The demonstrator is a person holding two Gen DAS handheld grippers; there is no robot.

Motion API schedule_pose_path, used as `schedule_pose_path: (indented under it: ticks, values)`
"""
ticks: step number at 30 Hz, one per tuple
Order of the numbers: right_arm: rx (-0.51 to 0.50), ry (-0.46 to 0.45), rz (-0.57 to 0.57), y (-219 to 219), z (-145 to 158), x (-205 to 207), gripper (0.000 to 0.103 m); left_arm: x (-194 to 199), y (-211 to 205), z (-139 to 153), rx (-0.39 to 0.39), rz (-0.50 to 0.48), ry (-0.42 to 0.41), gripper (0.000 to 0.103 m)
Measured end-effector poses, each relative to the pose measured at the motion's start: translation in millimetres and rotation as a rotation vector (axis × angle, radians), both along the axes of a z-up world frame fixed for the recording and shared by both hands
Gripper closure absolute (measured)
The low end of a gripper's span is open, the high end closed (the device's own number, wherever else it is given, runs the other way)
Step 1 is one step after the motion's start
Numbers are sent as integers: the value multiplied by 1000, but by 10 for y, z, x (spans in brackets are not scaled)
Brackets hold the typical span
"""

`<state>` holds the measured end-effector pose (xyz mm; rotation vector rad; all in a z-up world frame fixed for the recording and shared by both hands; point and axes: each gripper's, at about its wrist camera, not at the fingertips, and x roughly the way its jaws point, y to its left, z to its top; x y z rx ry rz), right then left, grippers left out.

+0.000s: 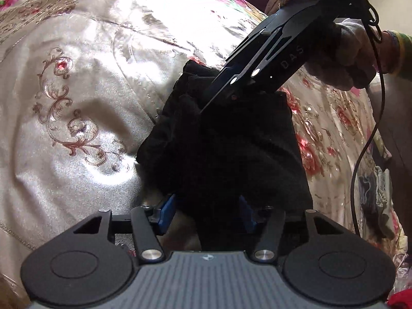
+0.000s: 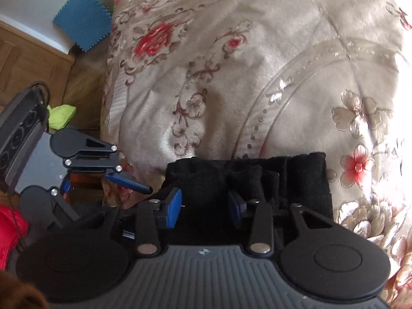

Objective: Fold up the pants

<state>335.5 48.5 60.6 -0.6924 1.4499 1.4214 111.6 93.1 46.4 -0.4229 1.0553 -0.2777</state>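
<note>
Folded black pants (image 2: pixel 257 180) on bedspread (image 2: pixel 231 77); left hand-held gripper (image 1: pixel 207 213) and right hand-held gripper (image 2: pixel 204 206) both agape, straddling near edge.

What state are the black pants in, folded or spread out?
Folded. The black pants sit as a compact stacked bundle on the floral bedspread, layered edges visible, no legs extended.

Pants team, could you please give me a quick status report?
Both tools open, left, right. Black pants bundled on bedspread. Nothing in the way.

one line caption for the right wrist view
Right gripper open over folded black pants on a floral bedspread.
</note>
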Motion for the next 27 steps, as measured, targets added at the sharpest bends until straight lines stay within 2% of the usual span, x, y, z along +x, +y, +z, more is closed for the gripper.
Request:
schedule_pose_path:
  ticks: [3, 7, 9, 10, 12, 13, 14, 15, 18, 23, 27]
  values:
    - [43, -14, 7, -66, 145, 53, 59, -34, 21, 13, -4, -2, 0, 34]
    - [-1, -38, 66, 29, 31, 23, 59, -65, -31, 58, 20, -22, -1, 34]
    - [12, 7, 46, 66, -18, 0, 60, -83, -48, 70, 32, -30, -11, 34]
    - [15, 33, 30, 81, -55, -24, 63, -82, -52, 52, 32, -29, -15, 34]
    - [18, 37, 38, 72, -38, -132, 85, -59, -73, -13, 39, -26, -1, 35]
    - [20, 17, 51, 51, -3, -192, 90, -47, -104, -32, 52, -27, 6, 36]
    - [9, -6, 45, 15, 21, -214, 96, -57, -126, -21, 61, -31, -8, 44]
    - [-11, -18, 22, -20, 29, -199, 96, -73, -148, 18, 64, -34, -28, 54]
    - [-6, -33, -98, -132, 237, -79, 97, -40, -223, 181, 103, -53, -83, 63]
    - [69, -85, -260, -409, 697, 129, 97, 180, -163, 461, 140, -83, -181, 68]
    - [117, -128, -395, -569, 703, 371, 97, 430, -113, 547, 188, -112, -263, 69]
